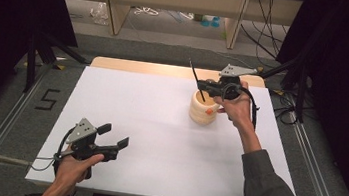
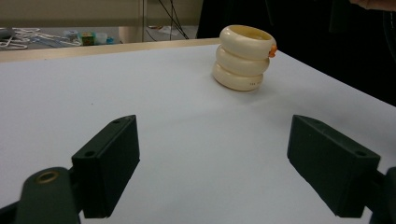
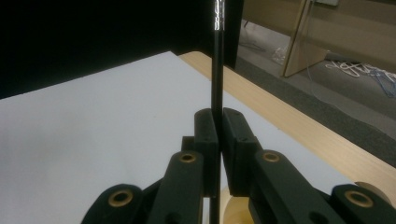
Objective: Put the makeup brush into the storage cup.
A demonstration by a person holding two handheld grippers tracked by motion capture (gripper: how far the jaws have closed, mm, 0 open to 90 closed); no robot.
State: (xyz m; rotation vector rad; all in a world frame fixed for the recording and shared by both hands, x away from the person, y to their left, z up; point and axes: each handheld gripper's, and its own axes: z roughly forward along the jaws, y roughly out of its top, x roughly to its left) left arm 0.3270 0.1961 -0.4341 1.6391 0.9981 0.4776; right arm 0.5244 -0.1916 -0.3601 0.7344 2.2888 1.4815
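A cream holder [image 1: 203,112] shaped like stacked rings, with a small orange piece on its side, stands on the white table sheet [image 1: 159,126] right of the middle. My right gripper [image 1: 200,86] hovers just above it, shut on a thin black stick [image 1: 194,75] that leans up and to the left; the stick's lower end dips at the holder's mouth. In the right gripper view the stick [image 3: 217,70] rises upright between the pressed pads of my right gripper [image 3: 218,126], and the holder's rim [image 3: 231,210] shows below. My left gripper [image 1: 115,137] rests near the front left, open with nothing between its jaws. The left gripper view shows it [image 2: 219,158] facing the holder [image 2: 243,58] from afar.
A strip of bare wooden tabletop [image 1: 166,70] runs along the far edge. Behind it stand wooden shelf legs [image 1: 114,10] with cables on the floor. Black curtains hang at both sides, and metal rails [image 1: 316,160] run beside the table.
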